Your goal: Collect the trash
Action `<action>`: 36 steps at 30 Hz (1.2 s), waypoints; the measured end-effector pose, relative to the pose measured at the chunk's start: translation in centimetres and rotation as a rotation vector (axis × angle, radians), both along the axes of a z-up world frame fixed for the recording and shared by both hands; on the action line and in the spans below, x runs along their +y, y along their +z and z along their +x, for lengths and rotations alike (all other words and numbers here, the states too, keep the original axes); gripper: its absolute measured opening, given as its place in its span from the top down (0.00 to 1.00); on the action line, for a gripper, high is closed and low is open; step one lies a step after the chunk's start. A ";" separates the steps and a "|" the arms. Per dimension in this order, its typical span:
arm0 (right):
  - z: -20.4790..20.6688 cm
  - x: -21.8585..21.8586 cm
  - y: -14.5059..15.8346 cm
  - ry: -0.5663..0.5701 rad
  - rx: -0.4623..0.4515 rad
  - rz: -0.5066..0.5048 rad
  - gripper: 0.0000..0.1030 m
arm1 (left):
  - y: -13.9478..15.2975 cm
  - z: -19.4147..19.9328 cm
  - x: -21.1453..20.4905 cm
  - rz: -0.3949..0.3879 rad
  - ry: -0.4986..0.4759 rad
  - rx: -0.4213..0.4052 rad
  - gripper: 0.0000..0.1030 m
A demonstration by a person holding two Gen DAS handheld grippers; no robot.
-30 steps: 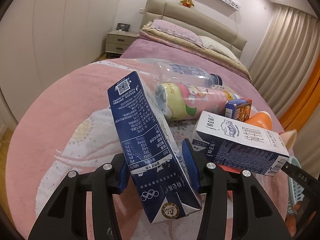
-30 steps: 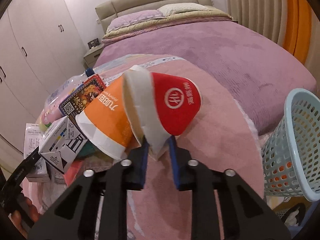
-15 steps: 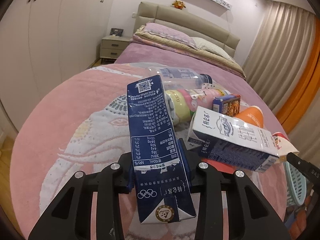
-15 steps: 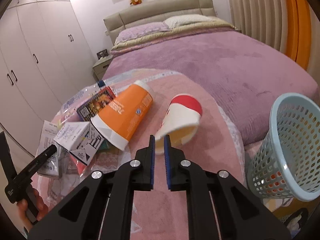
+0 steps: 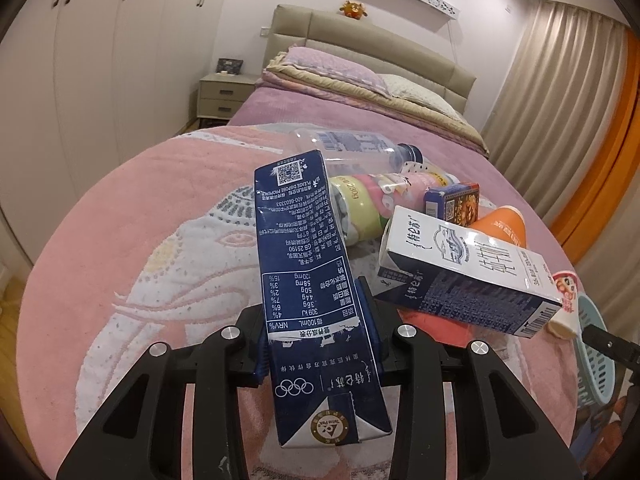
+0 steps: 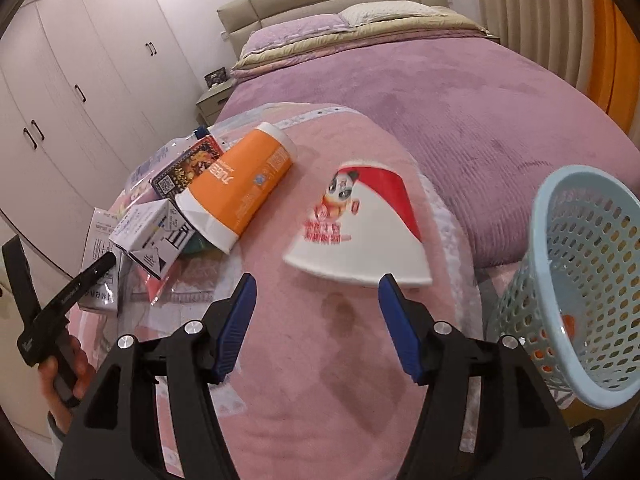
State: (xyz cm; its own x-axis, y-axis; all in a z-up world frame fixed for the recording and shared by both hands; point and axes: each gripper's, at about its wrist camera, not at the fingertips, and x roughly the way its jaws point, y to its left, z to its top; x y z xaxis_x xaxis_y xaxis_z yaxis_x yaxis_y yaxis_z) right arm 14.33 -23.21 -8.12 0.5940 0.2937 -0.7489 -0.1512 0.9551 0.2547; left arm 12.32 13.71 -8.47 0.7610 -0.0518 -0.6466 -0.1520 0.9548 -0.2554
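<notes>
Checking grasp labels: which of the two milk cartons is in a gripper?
The dark blue carton, clamped in the left gripper. The white-topped carton lies free on the pile.

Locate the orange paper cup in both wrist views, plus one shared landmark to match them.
Left wrist: orange paper cup at right of centre, mostly hidden behind the white milk carton.
Right wrist: orange paper cup at left of centre, on its side, in full view, left of the red-and-white cup.
Shared landmark: the blue basket, at the right edge in both.
</notes>
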 end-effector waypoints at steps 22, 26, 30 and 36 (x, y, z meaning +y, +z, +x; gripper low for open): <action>7.2 -0.8 -2.3 -0.015 0.018 0.052 0.38 | 1.7 -1.5 1.0 -0.020 -0.020 -0.031 0.67; 6.8 0.5 -1.7 -0.007 -0.005 0.037 0.44 | 3.4 -2.8 1.1 0.003 -0.030 -0.070 0.67; 5.7 1.1 -1.0 -0.018 -0.031 0.040 0.57 | 4.5 -3.8 0.6 0.008 -0.058 -0.091 0.67; 3.8 1.6 0.1 -0.005 -0.072 0.004 0.78 | 6.2 -4.7 -1.8 0.026 -0.121 -0.129 0.67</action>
State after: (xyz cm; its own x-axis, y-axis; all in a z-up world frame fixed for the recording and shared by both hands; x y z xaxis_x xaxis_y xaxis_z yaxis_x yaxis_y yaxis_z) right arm 18.17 -21.64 -7.99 0.6476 0.2935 -0.7032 -0.1645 0.9549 0.2471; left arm 7.60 11.87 -2.30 0.8270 -0.1328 -0.5463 -0.0031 0.9706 -0.2406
